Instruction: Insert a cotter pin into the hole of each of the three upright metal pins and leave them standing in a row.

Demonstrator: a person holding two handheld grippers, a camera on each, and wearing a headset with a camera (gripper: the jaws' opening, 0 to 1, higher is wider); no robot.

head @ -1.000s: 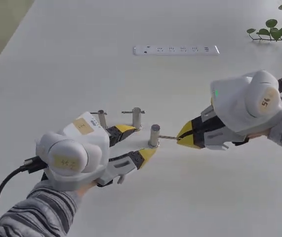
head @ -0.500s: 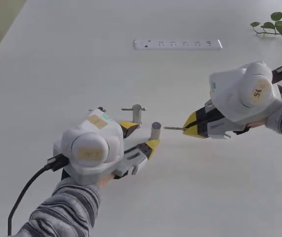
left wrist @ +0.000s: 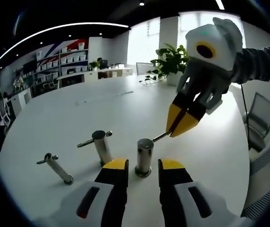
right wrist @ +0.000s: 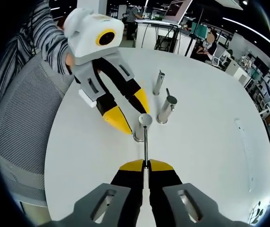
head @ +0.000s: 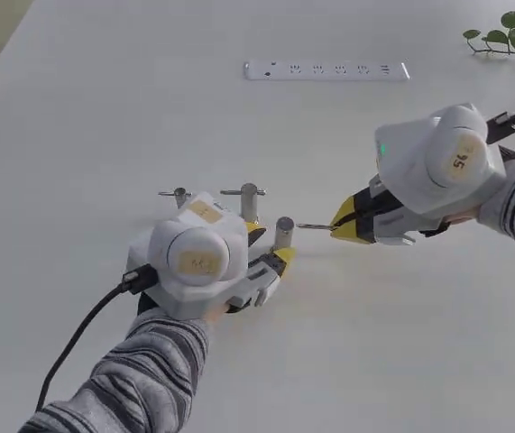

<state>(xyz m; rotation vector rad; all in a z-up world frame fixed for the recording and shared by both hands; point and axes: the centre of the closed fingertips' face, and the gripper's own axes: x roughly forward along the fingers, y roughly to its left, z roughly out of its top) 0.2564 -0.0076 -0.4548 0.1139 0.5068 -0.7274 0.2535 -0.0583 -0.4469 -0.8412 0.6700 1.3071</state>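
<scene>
Fingers (right wrist: 134,166) of the right gripper (head: 338,227) are closed tight on one end of a thin cotter pin (head: 314,226), which projects level from the yellow tips toward the left. Its free end reaches the top of the right-hand metal pin (head: 284,232); whether it has entered the hole cannot be told. The left gripper (head: 268,245) is partly open. In the left gripper view its two fingers (left wrist: 115,171) stand one on each side of that pin's base, with a narrow gap on each side and nothing gripped. The right-hand metal pin is a short, plain grey cylinder with a flat top, standing upright on the table (head: 149,108). The middle metal pin (head: 250,200) and the left-hand metal pin (head: 181,195) stand just beyond it in a row running left and slightly far. Each of these carries a crosswise pin (head: 232,192) through its upper end. The table is white, matte and broad. A white power strip (head: 327,70) lies at its far side, and a leafy plant (head: 505,32) trails in at the far right corner. Both forearms wear striped sleeves (head: 140,379). The gripper views show an open office with shelving (left wrist: 68,61), desks and ceiling strip lights.
</scene>
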